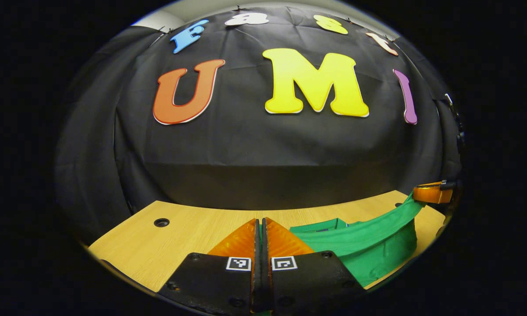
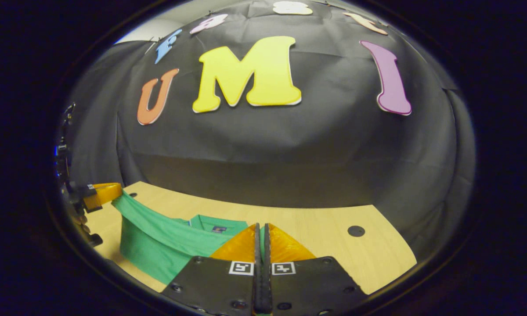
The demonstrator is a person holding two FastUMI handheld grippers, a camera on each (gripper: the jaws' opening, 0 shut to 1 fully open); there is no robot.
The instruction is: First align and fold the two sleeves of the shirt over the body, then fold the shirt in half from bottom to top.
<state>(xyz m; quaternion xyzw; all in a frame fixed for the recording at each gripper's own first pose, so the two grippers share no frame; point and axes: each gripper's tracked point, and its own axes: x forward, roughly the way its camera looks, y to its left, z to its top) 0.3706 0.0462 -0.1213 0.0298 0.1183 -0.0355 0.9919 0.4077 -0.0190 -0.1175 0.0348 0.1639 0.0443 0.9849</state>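
Left gripper view is taken up at its bottom centre by the left gripper (image 1: 261, 237), whose two fingers are pressed together with barely a slit between them; whether cloth is pinched there cannot be told, since no fabric is seen at the tips; just right of the fingers the green shirt (image 1: 369, 250) is seen on the wooden table (image 1: 180, 237), its collar lying flat toward the middle of the frame while a band of its fabric is drawn upward and stretched taut to the right edge; at that edge the right gripper (image 1: 430, 193) is seen small, with the cloth running into it; a dark round hole (image 1: 161, 222) is set in the tabletop at lower left, and the table's far edge meets the black cloth wall (image 1: 263, 149) that covers the upper frame; right gripper view carries the right gripper (image 2: 262, 239) at its bottom centre, its jaws likewise closed tight, and a sliver of green is glimpsed between the fingers near the tips, so a fold of cloth is gripped there; the shirt (image 2: 158, 245) lies at lower left of this frame, collar and a small label toward the middle, with a taut strip of fabric rising to the left edge, where the left gripper (image 2: 99, 193) is seen holding it above the table (image 2: 325, 232); another hole (image 2: 356, 231) is seen at lower right.
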